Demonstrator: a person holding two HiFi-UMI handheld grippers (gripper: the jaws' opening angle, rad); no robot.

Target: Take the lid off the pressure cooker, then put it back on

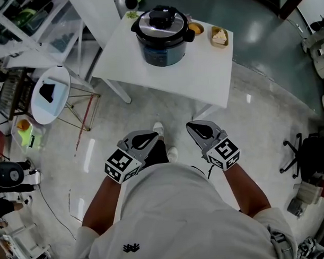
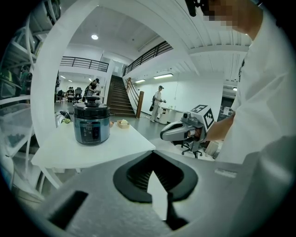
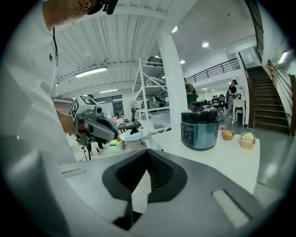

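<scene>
Bright ceiling lights (image 3: pixel 205 45), glare on floor (image 1: pixel 248 99), fisheye-warped edges.

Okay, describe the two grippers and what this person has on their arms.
The left gripper and right gripper are grey, beak-shaped shells lined with black ribbed pads. Each carries a white cube printed with black square markers. The person wears a white short-sleeved shirt with a small black logo.

One pressure cooker (image 1: pixel 164 41) wearing one lid (image 1: pixel 162 20) on one white worktop (image 1: pixel 202 80), alongside two food dishes: one small bowl (image 1: pixel 196 29), one small tray (image 1: pixel 219 37). Two handheld tools: one left gripper (image 1: pixel 151 136), one right gripper (image 1: pixel 194 128). One round side table (image 1: pixel 50 95).
</scene>
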